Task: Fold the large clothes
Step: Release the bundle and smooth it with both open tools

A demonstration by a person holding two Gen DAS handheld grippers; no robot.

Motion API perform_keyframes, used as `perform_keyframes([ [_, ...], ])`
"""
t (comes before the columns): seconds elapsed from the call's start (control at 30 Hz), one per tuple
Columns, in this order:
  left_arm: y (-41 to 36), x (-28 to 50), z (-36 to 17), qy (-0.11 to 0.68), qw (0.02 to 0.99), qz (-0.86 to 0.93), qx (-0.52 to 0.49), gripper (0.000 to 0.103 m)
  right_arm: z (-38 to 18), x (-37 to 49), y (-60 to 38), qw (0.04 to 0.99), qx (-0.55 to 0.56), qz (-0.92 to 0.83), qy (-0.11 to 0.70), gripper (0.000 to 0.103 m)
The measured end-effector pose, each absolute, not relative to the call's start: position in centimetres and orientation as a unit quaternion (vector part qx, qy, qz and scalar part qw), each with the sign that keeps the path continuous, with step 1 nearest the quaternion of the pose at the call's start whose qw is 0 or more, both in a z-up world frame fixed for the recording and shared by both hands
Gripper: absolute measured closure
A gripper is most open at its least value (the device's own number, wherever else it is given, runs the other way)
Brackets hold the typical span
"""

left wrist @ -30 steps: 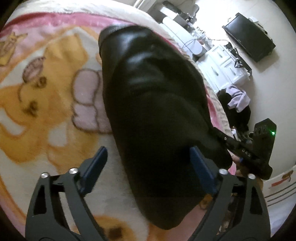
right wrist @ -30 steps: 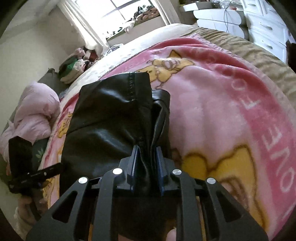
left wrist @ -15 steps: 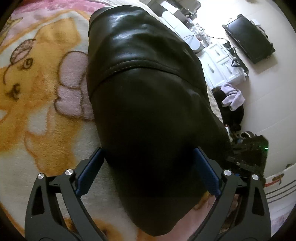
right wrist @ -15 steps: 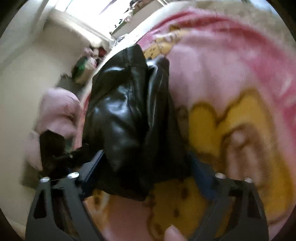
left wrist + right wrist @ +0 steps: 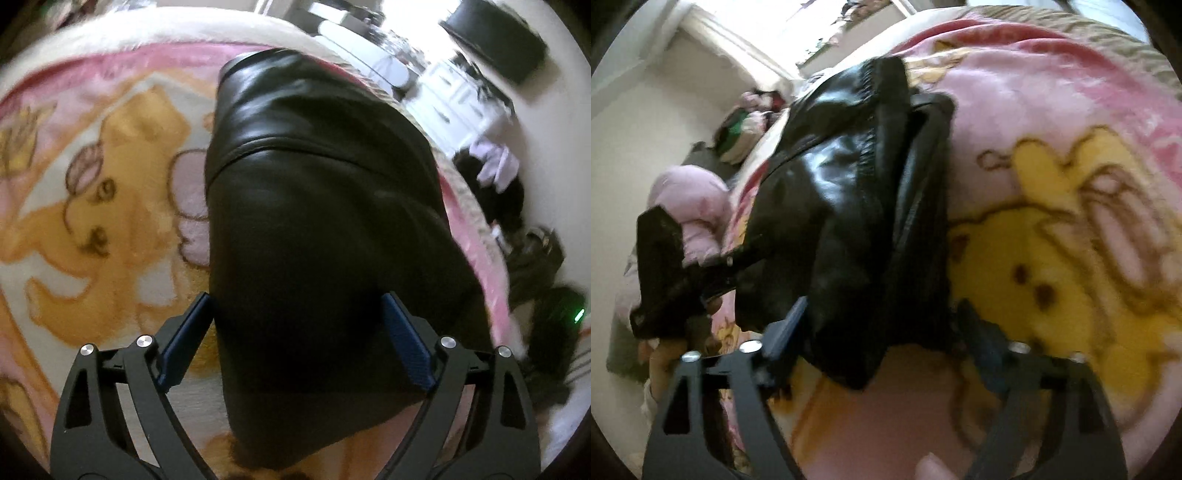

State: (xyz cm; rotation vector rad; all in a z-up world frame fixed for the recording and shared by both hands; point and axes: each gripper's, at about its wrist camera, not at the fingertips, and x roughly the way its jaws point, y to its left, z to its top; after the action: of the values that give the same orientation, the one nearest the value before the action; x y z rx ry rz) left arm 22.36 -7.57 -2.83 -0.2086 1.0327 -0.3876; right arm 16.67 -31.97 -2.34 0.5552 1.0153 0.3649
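Observation:
A black leather jacket [image 5: 317,221] lies folded into a long bundle on the pink cartoon blanket [image 5: 110,221]. My left gripper [image 5: 295,306] hangs over its near end, jaws open wide, one blue pad [image 5: 184,343] beside each edge, gripping nothing. In the right wrist view the jacket [image 5: 846,206] shows its glossy folds and a stitched seam. My right gripper [image 5: 882,310] is at the jacket's near corner with its jaws opening; the leather lies between the fingers but the pads do not press it. The left gripper's body [image 5: 661,273], held in a hand, shows at the left of that view.
The blanket [image 5: 1052,221] covers a bed. Beyond the bed's right side are white drawers [image 5: 454,99], a dark screen [image 5: 495,40] and a heap of clothes [image 5: 498,173]. A pink bundle [image 5: 690,199] and piled clothes [image 5: 746,129] lie by the wall under a window.
My right gripper was shut on a fold of the jacket; it has let go, opened wide and shifted sideways. My left gripper stayed open over the jacket and rolled a little.

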Motion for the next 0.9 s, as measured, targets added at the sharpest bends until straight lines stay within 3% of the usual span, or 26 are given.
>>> perform_keyframes([
  [0.2,-8.3,21.7,-1.7,0.468,0.865,-0.173,-0.054,0.019,3.7,20.5,-33.5,0.885,0.218,0.122,0.394,0.011],
  [0.37,-9.4,20.4,0.3,0.440,0.880,-0.175,-0.016,0.019,3.7,28.1,-29.8,0.890,0.138,0.104,0.422,0.011],
  [0.5,-10.1,19.7,1.4,0.424,0.887,-0.184,0.011,0.019,2.0,31.2,-28.6,0.878,0.145,0.102,0.446,0.012],
  [0.57,-10.3,19.7,1.4,0.425,0.885,-0.193,0.010,0.025,1.3,32.0,-28.1,0.874,0.151,0.100,0.451,0.012],
  [0.63,-10.6,19.7,1.0,0.434,0.878,-0.203,0.004,0.037,0.8,32.7,-28.0,0.865,0.159,0.108,0.464,0.026],
  [0.67,-10.7,19.7,0.7,0.439,0.874,-0.207,0.001,0.041,0.6,32.9,-28.0,0.862,0.160,0.110,0.469,0.059],
  [0.7,-10.8,19.7,0.4,0.440,0.874,-0.206,0.003,0.041,0.9,32.8,-28.1,0.864,0.155,0.106,0.467,0.079],
  [0.77,-11.0,19.6,0.1,0.439,0.875,-0.204,0.010,0.041,1.9,32.2,-28.5,0.873,0.154,0.123,0.446,0.090],
  [0.9,-11.4,19.6,-0.2,0.440,0.870,-0.221,0.000,0.044,2.5,31.7,-29.7,0.886,0.150,0.125,0.421,0.092],
])
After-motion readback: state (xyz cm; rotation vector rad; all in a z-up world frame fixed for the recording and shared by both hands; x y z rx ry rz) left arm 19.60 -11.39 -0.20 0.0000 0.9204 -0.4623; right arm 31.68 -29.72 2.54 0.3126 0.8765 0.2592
